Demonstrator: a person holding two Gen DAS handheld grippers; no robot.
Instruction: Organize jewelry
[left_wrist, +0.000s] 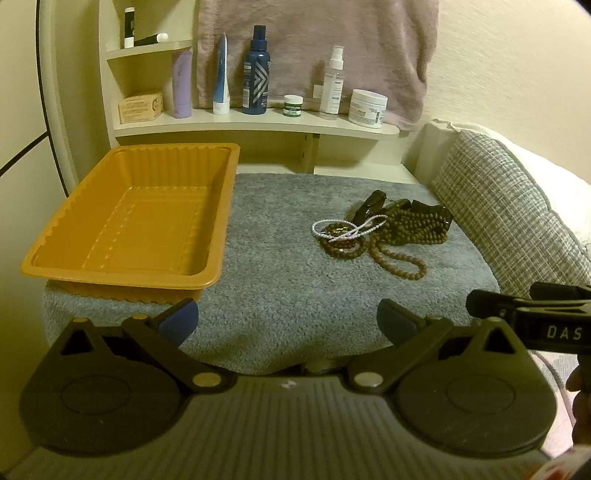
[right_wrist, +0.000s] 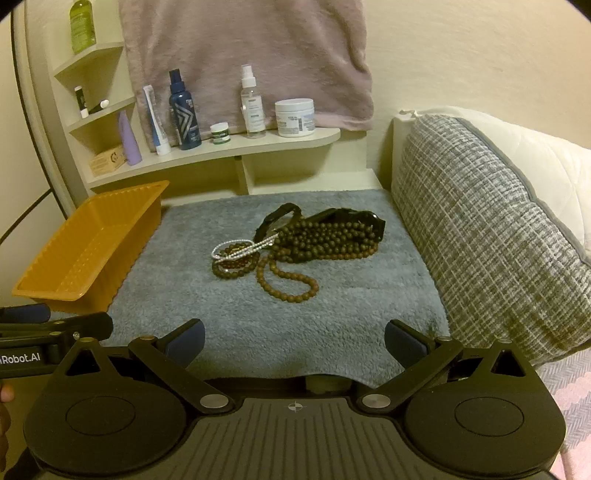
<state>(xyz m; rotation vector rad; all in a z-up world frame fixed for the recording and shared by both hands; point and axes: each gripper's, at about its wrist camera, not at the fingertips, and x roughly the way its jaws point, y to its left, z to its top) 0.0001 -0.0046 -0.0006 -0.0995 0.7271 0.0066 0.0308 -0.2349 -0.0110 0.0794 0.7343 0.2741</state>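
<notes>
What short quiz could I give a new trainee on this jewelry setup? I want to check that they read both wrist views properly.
1. True or false: the orange tray already holds jewelry.
2. Which lies on top of the jewelry pile: A) white bead strand B) ring C) brooch?
3. Fill in: both the left gripper and the right gripper are ____.

Key: 1 false, the tray is empty; 2 A; 3 open, holding nothing.

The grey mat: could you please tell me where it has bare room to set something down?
The grey mat is bare between the grippers and the bead pile, and between the pile and the orange tray, itself empty. It is crowded at the pile near the cushion.
</notes>
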